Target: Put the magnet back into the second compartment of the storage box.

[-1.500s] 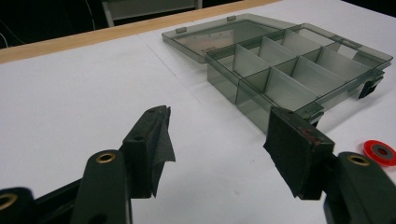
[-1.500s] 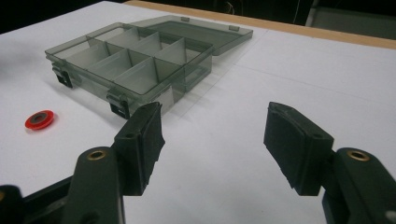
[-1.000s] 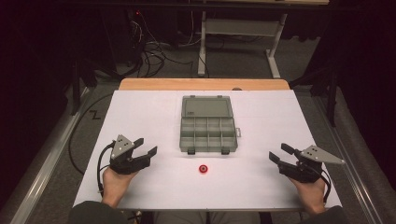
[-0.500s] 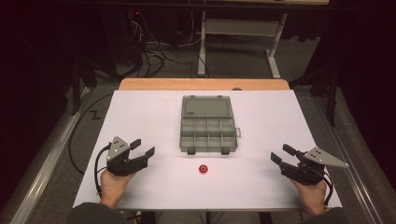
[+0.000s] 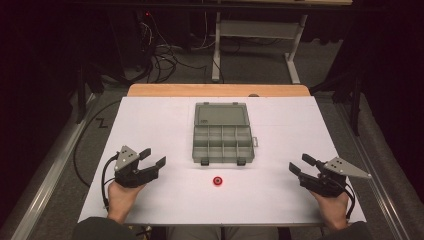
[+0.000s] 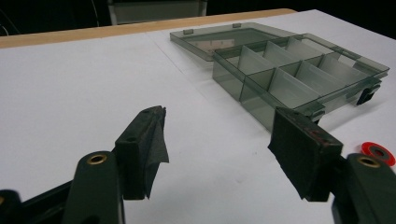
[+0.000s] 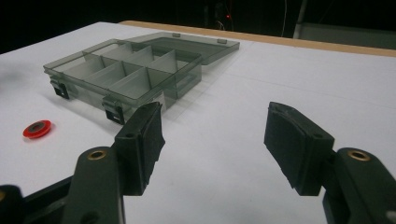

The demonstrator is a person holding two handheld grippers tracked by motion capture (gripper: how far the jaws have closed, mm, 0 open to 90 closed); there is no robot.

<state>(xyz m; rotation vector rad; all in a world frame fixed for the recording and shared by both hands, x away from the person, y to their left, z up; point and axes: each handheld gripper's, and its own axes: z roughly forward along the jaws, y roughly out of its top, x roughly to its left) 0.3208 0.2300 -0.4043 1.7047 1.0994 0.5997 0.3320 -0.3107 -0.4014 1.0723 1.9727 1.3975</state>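
Small red ring (image 5: 217, 181) flat on white table (image 5: 150, 125), just in front of open grey compartment box (image 5: 223, 145), between left gripper (image 5: 152, 160) and right gripper (image 5: 301, 165); both held with jaws apart, empty, well away from it. Likely to slide or flip if pinched off-centre, being thin and low.

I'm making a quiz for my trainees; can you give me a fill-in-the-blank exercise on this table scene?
1. The grey box lies with its lid ____.
2. The small disc in front of the box is ____ in colour.
3. The jaws of the left gripper and the right gripper stand ____.
4. The compartments of the box hold ____.

Missing words: open; red; open; nothing
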